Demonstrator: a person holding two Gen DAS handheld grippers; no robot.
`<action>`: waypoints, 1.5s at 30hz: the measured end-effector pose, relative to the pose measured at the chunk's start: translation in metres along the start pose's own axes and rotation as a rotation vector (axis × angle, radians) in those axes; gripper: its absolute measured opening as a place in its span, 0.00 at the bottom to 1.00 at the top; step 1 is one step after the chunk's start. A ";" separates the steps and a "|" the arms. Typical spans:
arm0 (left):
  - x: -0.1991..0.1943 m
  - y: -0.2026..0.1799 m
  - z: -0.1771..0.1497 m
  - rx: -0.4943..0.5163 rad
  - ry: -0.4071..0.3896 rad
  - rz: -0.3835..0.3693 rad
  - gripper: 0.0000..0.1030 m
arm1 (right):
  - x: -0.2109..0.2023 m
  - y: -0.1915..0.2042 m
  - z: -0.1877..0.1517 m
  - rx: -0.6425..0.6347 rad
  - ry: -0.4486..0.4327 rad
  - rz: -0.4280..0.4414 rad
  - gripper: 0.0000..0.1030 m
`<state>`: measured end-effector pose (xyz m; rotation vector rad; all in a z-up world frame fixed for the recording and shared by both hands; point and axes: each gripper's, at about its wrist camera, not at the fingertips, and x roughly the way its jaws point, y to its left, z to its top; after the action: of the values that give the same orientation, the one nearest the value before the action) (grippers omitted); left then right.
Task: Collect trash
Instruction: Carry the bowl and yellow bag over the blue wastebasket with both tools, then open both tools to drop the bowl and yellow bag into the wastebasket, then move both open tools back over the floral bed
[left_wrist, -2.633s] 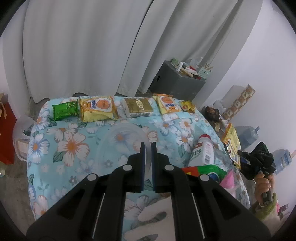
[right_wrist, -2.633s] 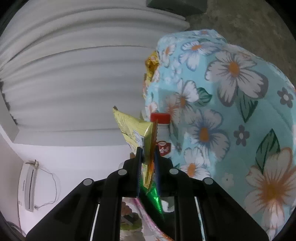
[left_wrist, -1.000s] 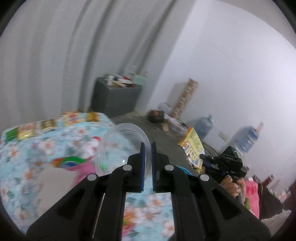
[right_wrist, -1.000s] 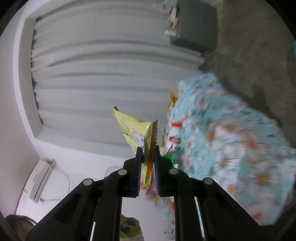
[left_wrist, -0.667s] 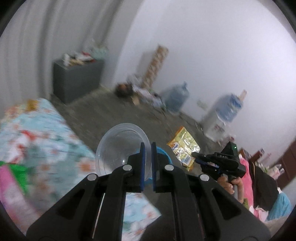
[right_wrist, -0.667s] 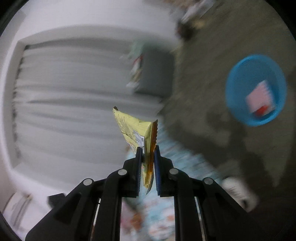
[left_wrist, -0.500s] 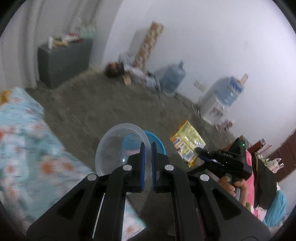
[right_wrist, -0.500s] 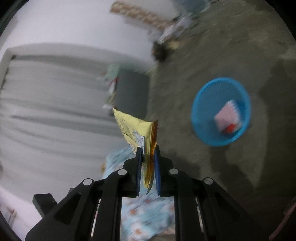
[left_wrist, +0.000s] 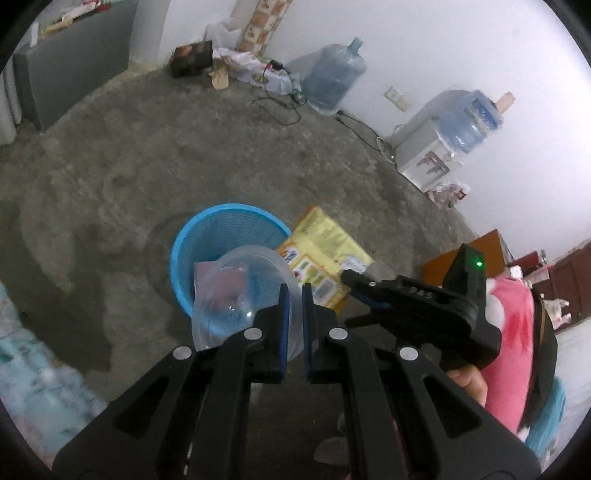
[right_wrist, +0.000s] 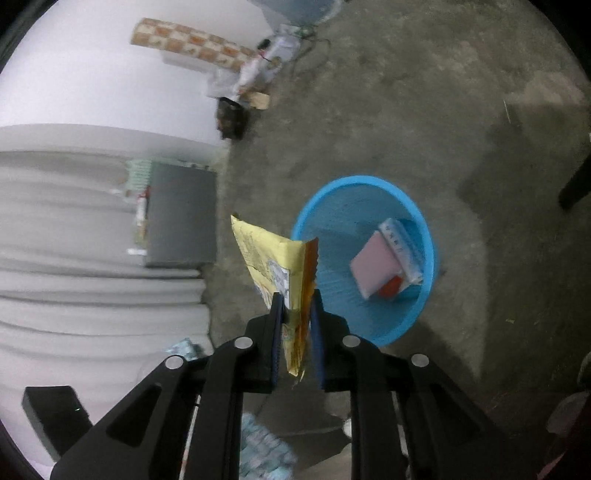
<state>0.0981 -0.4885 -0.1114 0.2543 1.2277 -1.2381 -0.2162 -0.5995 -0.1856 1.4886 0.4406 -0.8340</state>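
Over bare grey concrete floor (left_wrist: 207, 155): round blue mesh plastic basket (left_wrist: 184, 254), pink packet (right_wrist: 375, 271) inside. Left gripper (left_wrist: 293, 295) jaws just easing apart, clear domed plastic lid (left_wrist: 236, 295) between. Right gripper (right_wrist: 297, 301) jaws likewise parting around crinkled yellow foil wrapper (right_wrist: 269, 258), beside basket rim.

The floor (left_wrist: 155, 155) is rough grey concrete. A blue basket (left_wrist: 192, 240) stands on it near the middle. At the far side, along the white wall, a brown box (left_wrist: 190, 64), loose papers (left_wrist: 240, 64), black cables (left_wrist: 280, 110) and a water bottle (left_wrist: 334, 75) lie. A grey cabinet (left_wrist: 70, 59) stands far left, a water dispenser (left_wrist: 424, 162) far right.
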 end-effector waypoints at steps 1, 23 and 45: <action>0.013 0.003 0.003 -0.014 0.023 0.008 0.21 | 0.011 -0.007 0.007 0.020 0.015 -0.025 0.35; -0.091 -0.008 -0.020 -0.019 -0.120 0.057 0.51 | -0.024 0.032 -0.027 -0.289 -0.020 -0.124 0.57; -0.400 0.071 -0.226 -0.236 -0.642 0.426 0.80 | -0.073 0.221 -0.191 -0.761 0.178 0.141 0.67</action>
<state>0.0941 -0.0694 0.0896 -0.0594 0.6984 -0.7086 -0.0623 -0.4247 0.0048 0.8680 0.6851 -0.3489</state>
